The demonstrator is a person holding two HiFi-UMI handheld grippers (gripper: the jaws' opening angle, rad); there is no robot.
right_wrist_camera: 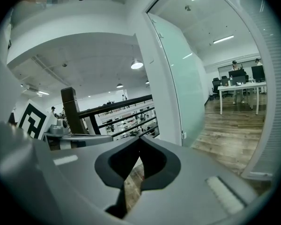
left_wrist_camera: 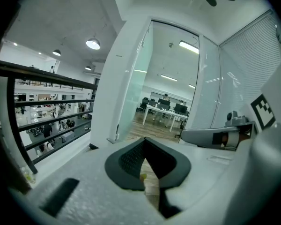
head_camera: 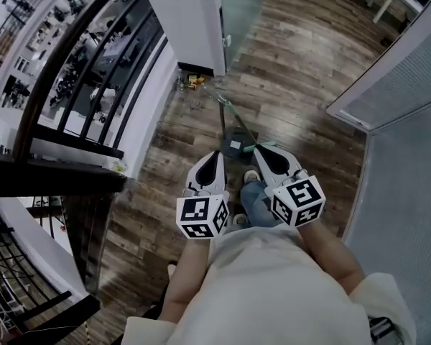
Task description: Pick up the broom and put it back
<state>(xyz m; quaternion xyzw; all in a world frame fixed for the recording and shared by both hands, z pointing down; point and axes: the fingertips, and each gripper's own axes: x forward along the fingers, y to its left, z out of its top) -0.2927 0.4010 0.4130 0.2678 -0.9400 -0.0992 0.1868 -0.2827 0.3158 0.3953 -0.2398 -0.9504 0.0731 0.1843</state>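
Note:
A broom (head_camera: 233,124) lies on the wooden floor ahead, its thin pale green handle running from near the white pillar down to a dark head (head_camera: 235,143). My left gripper (head_camera: 215,154) hovers just left of that head, its jaws together and empty. My right gripper (head_camera: 261,151) hangs over the near end of the handle, also shut and holding nothing. In the left gripper view the left gripper (left_wrist_camera: 145,138) has its jaw tips meeting, and the right gripper (left_wrist_camera: 215,136) shows beside it. The right gripper view shows the right gripper (right_wrist_camera: 140,137) closed. The broom appears in neither gripper view.
A black railing (head_camera: 72,56) guards a drop at the left. A white pillar (head_camera: 194,20) and a glass door (head_camera: 241,6) stand ahead, with small yellow bits (head_camera: 194,81) at the pillar's foot. A wall with blinds (head_camera: 409,85) runs along the right. A shoe (head_camera: 251,176) shows below.

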